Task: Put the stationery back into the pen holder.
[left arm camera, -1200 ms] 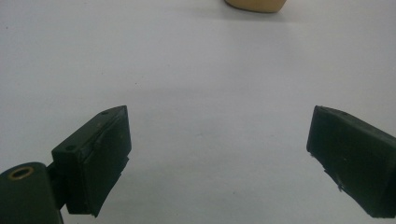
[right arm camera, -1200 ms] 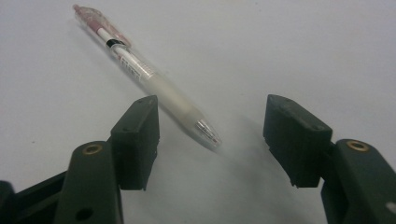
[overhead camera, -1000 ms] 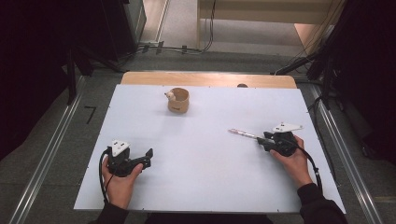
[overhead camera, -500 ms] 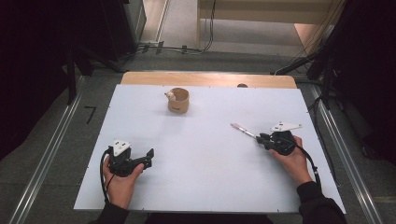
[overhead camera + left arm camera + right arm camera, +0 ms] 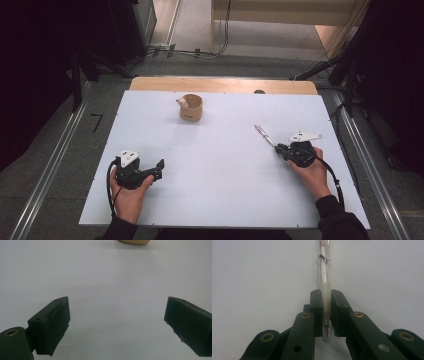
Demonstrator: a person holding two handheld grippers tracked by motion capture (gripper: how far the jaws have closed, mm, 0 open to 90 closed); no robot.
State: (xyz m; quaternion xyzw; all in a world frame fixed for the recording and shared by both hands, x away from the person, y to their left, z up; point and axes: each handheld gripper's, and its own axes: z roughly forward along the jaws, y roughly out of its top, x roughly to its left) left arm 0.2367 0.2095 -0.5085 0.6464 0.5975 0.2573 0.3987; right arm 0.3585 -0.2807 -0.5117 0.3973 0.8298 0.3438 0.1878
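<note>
A clear pen [image 5: 323,270] with a white grip and red markings runs straight out from my right gripper [image 5: 326,296], whose jaws are shut on its grip end. In the high view that pen [image 5: 264,135] points up and left from the right gripper [image 5: 278,148] at the table's right side. A tan wooden cup [image 5: 190,107] stands at the far middle of the white table [image 5: 215,170]; its base [image 5: 135,242] peeks in at the top of the left gripper view. My left gripper [image 5: 159,166] rests near the front left, jaws wide apart with nothing between them.
The white table top lies on a wooden board [image 5: 220,84] whose far edge shows behind it. Metal rails [image 5: 45,175] run along both sides, and cables [image 5: 190,50] lie on the floor beyond. Dark equipment stands at the far left and right.
The right gripper has turned and shifted slightly with the pen, so the pen now points more up and left. The left gripper has stayed in place.
</note>
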